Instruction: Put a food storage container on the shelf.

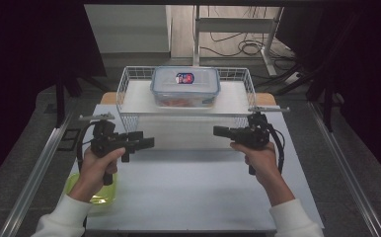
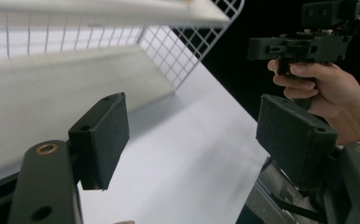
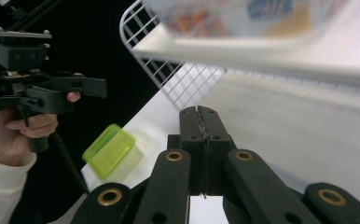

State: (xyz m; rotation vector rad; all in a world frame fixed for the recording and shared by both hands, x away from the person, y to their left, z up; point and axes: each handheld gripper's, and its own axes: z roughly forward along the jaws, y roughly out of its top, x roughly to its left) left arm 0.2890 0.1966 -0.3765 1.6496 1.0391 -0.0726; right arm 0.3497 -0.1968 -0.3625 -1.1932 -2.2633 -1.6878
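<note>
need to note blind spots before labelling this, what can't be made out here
- Contents of the clear lidded container: only orange shapes through its wall in the high view; blurred and cut by the top edge in the right gripper view.
- Its lid label: too small to read.
- Green-lidded box: partly hidden by the left hand in the high view.
- Wire basket: cut off in both gripper views.
</note>
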